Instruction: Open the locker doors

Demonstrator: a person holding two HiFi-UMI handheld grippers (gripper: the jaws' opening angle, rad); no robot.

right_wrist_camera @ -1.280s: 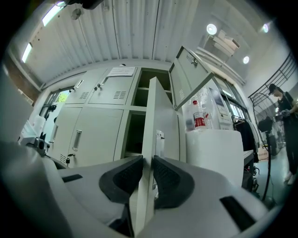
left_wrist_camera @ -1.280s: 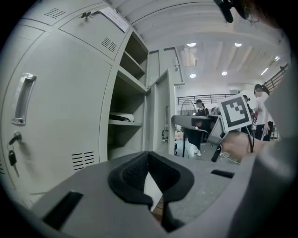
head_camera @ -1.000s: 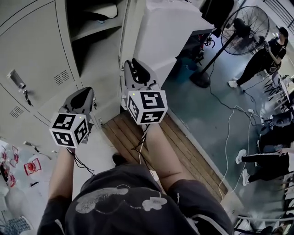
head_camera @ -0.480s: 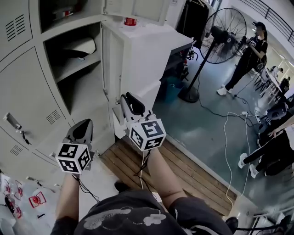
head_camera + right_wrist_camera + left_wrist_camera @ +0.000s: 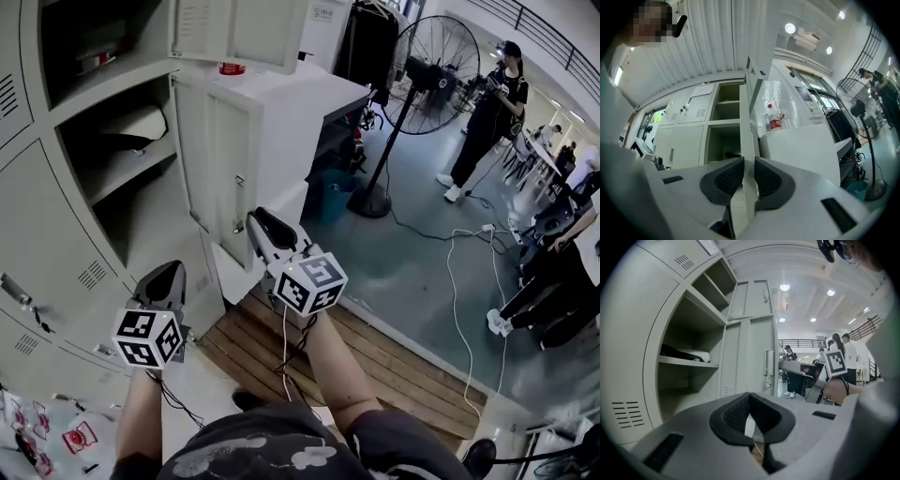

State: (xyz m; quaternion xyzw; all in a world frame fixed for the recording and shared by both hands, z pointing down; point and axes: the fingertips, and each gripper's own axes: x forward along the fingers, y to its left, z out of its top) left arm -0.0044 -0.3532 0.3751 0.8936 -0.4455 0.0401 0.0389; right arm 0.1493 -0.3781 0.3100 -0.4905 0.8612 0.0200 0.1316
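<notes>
The left gripper (image 5: 167, 277) hangs short of the lockers, its fingers (image 5: 733, 411) pressed together on nothing, probably idle while the other hand works. Ahead of them an open compartment (image 5: 122, 159) shows a shelf holding a pale bundle. To their right, the right gripper (image 5: 744, 165) has its fingers clamped on the free edge of the locker door (image 5: 208, 159), a grip suited to swinging it wide. Beyond those fingers a red-labelled bottle (image 5: 774, 123) tops a white cabinet (image 5: 291, 94); its print and a paper notice (image 5: 702, 89) seem too small to read.
</notes>
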